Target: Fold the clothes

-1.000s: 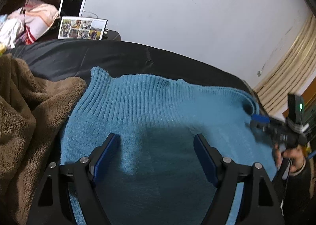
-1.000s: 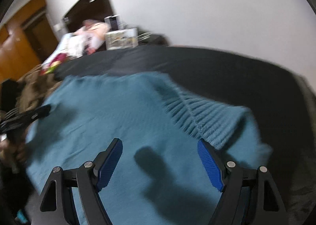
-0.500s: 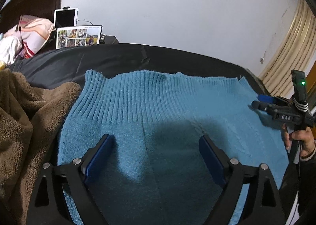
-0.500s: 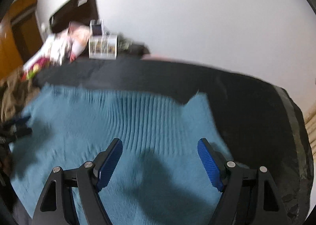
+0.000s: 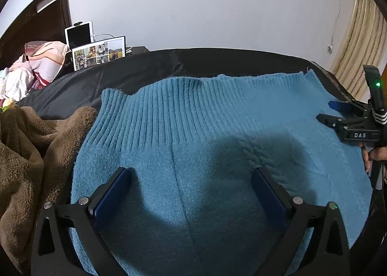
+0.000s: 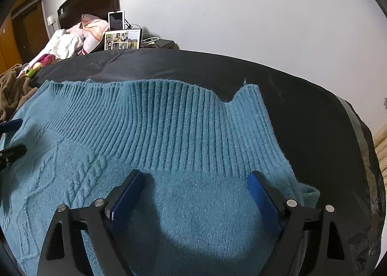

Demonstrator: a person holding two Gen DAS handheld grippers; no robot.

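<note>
A blue knitted sweater (image 5: 205,130) lies flat on the black sheet (image 5: 135,70), its ribbed hem (image 6: 169,126) toward the wall. My left gripper (image 5: 191,176) hovers over the sweater's left half, jaws wide and still opening, nothing pinched between the blue pads. My right gripper (image 6: 193,179) hangs over the right half just below the ribbed band, jaws also opening with only flat knit beneath them. The right gripper (image 5: 338,113) shows at the right edge of the left wrist view, held by a hand (image 5: 372,155). The left gripper's fingertips (image 6: 12,123) show at the right wrist view's left edge.
A brown fleece blanket (image 5: 29,150) is bunched at the sweater's left side. A photo frame (image 5: 99,54), a tablet (image 5: 78,35) and a pile of pink and white clothes (image 5: 41,60) sit at the far left by a dark headboard. A white wall (image 5: 217,4) and curtains (image 5: 362,34) stand behind.
The folded-over right part of the sweater has been laid out flat with the hem straight along the far edge. Both grippers' jaws stand wider than before, and both have shifted a little.
</note>
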